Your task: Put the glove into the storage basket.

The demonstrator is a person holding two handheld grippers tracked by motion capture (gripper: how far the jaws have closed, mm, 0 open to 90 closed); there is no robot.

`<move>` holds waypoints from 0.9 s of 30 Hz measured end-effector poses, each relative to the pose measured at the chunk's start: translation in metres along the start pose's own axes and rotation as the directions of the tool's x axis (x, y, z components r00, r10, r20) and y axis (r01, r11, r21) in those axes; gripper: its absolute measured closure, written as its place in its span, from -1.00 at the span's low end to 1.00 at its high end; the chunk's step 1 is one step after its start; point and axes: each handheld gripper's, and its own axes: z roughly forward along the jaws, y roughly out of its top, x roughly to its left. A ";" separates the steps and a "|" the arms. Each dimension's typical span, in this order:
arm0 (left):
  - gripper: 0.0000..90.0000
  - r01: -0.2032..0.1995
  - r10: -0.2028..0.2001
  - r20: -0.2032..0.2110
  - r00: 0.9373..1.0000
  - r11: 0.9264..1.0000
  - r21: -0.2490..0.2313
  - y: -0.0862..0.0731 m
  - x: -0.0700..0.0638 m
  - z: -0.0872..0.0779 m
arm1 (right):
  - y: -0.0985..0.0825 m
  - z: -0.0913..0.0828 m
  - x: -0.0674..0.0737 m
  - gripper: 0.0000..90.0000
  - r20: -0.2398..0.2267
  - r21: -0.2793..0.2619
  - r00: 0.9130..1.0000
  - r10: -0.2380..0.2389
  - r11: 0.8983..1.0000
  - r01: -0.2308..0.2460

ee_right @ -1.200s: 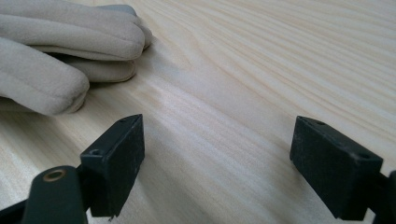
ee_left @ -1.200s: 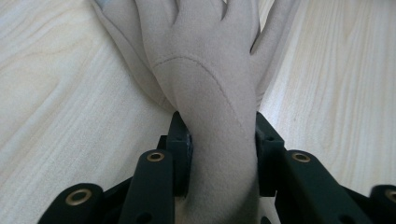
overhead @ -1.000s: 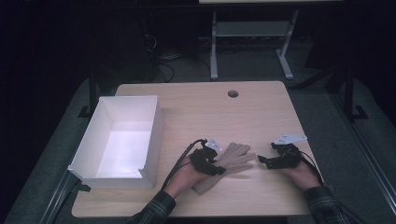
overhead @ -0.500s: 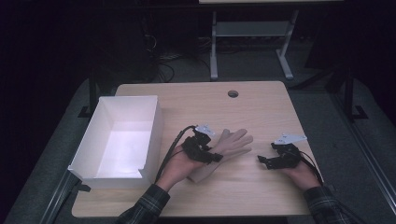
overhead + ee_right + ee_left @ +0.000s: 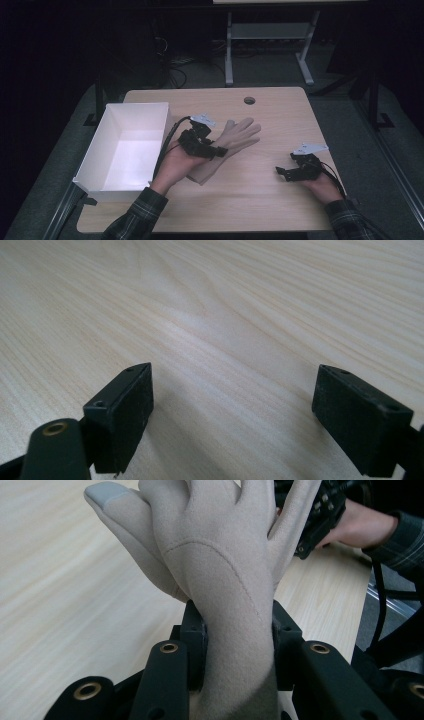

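The left hand-held gripper (image 5: 216,151) is clamped on a beige glove (image 5: 235,140), its jaws pressed on either side of the cuff end, as the left gripper view shows with the glove (image 5: 225,570) standing up between the black jaws. Against the earlier frames, this gripper has moved up and away from the person, and toward the white box (image 5: 100,165): a second ago the glove lay flat on the counter (image 5: 260,200) near the front edge, and now its fingers point toward the far right, with only the part near the cuff low over the wood. In the high view the glove's fingertips lie just short of the round hole (image 5: 249,100) in the counter. The grip itself has not changed.

The right hand-held gripper (image 5: 282,172) rests on the counter at the right, well apart from the glove, in the same place as before. Its jaws stand wide with nothing between them, bare wood showing in the gap in the right gripper view (image 5: 230,405).
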 end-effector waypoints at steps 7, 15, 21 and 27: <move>0.51 0.008 -0.010 -0.046 0.999 0.999 -0.043 0.004 0.012 -0.035 | 0.000 0.000 0.000 -0.64 0.000 0.000 1.000 0.000 1.000 0.000; 0.51 0.050 -0.061 -0.110 0.992 0.994 -0.101 -0.004 0.028 -0.072 | 0.000 0.000 0.000 -0.64 0.000 0.000 1.000 -0.001 1.000 0.001; 0.51 0.077 -0.098 -0.158 0.983 0.989 -0.130 -0.017 0.041 -0.095 | 0.000 0.000 0.000 -0.64 0.001 0.000 1.000 0.000 1.000 0.000; 0.51 0.118 -0.156 -0.225 0.962 0.978 -0.172 -0.038 0.058 -0.122 | 0.000 0.000 0.000 -0.64 0.002 0.002 1.000 -0.001 1.000 0.001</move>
